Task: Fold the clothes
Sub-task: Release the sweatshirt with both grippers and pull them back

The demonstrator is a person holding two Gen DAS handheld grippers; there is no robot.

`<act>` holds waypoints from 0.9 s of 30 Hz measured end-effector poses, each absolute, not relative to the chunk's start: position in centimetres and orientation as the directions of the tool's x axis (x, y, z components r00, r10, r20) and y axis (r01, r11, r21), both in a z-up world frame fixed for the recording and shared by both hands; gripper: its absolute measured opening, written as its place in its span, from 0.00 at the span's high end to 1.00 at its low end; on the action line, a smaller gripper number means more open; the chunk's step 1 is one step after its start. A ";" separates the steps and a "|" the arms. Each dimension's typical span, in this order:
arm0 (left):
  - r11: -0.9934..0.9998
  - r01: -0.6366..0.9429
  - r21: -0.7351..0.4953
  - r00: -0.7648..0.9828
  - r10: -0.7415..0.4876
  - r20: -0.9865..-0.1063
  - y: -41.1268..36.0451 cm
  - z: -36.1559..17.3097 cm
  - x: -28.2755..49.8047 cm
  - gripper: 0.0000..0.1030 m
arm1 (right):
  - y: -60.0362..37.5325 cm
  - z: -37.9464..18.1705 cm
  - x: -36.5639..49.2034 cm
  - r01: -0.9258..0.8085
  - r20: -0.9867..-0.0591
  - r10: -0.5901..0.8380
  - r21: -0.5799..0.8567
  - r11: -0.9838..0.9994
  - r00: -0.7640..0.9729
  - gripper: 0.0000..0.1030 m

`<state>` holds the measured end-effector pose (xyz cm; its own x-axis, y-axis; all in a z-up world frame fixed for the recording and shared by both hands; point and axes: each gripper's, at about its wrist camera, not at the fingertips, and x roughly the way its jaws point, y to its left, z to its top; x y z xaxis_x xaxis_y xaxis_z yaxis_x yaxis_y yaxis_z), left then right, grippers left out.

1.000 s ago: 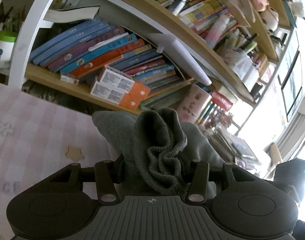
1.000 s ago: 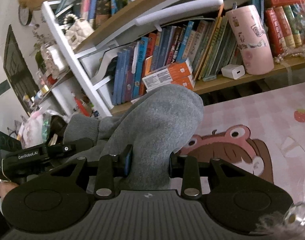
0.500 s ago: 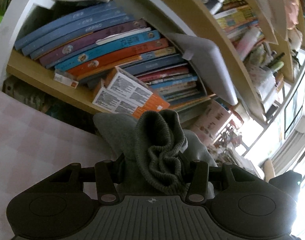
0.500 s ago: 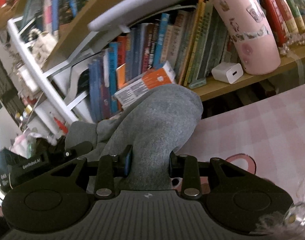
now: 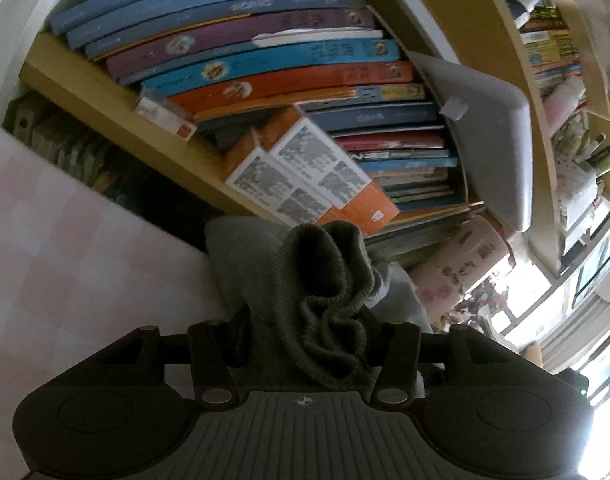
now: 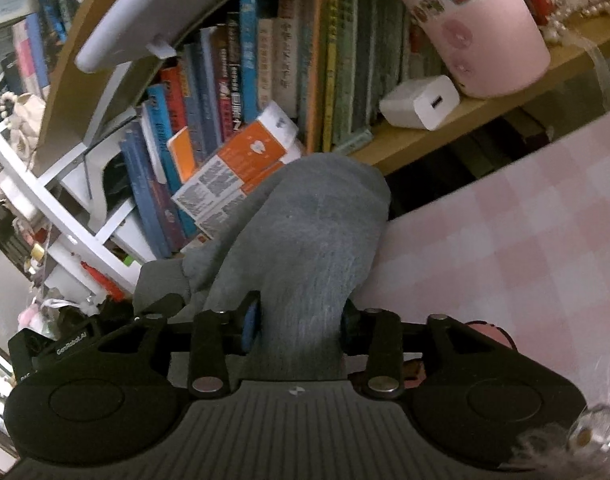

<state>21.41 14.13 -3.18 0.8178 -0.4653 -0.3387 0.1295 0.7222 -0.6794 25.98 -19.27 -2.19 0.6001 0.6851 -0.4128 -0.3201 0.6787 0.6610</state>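
Now, line by line:

Left tongs: the left gripper (image 5: 305,344) is clenched on the grey garment (image 5: 321,304) — a bunched ribbed cuff or hem fills the gap between its two fingers (image 5: 209,360) and piles up above them.

Right tongs: the right gripper (image 6: 297,320) is clenched on a smooth fold of the same grey garment (image 6: 305,248); the cloth rises between the blue-padded fingers (image 6: 249,322) in a rounded hump.

Garment: held up off the desk by both tongs, near the desk's back edge, just in front of the bookshelf. In the right wrist view it stretches away to the left toward the other gripper's black body (image 6: 65,352).

Desk: pink checked cover (image 5: 45,272) at the left of the left wrist view, and at the right of the right wrist view (image 6: 525,240); part of a printed figure shows beside the right gripper, mostly hidden.

Bookshelf: a wooden shelf board (image 6: 445,136) along the desk's back edge carries rows of books (image 5: 265,56), orange-and-white boxes (image 5: 305,172), a white charger (image 6: 419,102) and a pink tumbler (image 6: 481,28) — charger and tumbler stand just beside each other.

Blur: both views are slightly smeared, so small print is unreadable.
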 end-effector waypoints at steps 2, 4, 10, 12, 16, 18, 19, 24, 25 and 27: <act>0.723 0.120 -0.680 0.814 -0.464 -0.349 14.3 -3.4 21.4 0.44 | -19.2 -2.4 25.7 -0.303 -0.430 0.649 0.633 0.712 0.627 0.36; 0.742 0.111 -0.661 0.815 -0.448 -0.367 14.2 -3.1 21.2 0.40 | -19.1 -2.2 25.1 -0.312 -0.435 0.615 0.586 0.748 0.657 0.28; 0.860 0.152 -0.486 0.875 -0.346 -0.338 12.5 -0.4 17.3 0.30 | -19.8 -0.9 22.2 -0.363 -0.399 0.587 0.509 0.781 0.704 0.24; 0.881 0.168 -0.443 0.891 -0.328 -0.314 12.0 0.5 15.7 0.27 | -20.0 -0.6 20.8 -0.368 -0.395 0.577 0.489 0.791 0.715 0.23; 0.910 0.184 -0.371 0.917 -0.295 -0.270 11.1 1.9 12.5 0.22 | -20.2 0.0 17.7 -0.370 -0.398 0.545 0.437 0.820 0.738 0.23; 0.911 0.174 -0.373 0.922 -0.284 -0.263 10.9 2.0 11.3 0.21 | -20.1 0.3 16.1 -0.376 -0.399 0.534 0.409 0.832 0.745 0.23; 0.910 0.170 -0.379 0.923 -0.281 -0.263 10.8 2.1 10.8 0.21 | -20.0 0.4 15.3 -0.381 -0.400 0.527 0.390 0.839 0.750 0.23; 0.936 0.124 -0.328 0.929 -0.226 -0.293 9.4 2.2 8.1 0.18 | -19.3 0.8 11.3 -0.399 -0.398 0.481 0.274 0.875 0.781 0.23; 0.949 0.117 -0.292 0.935 -0.204 -0.291 8.9 2.3 7.2 0.18 | -19.1 0.8 10.5 -0.400 -0.397 0.469 0.249 0.882 0.789 0.22; 0.971 0.101 -0.216 0.946 -0.161 -0.283 7.8 2.4 5.5 0.15 | -18.8 0.8 8.9 -0.399 -0.393 0.445 0.197 0.895 0.805 0.21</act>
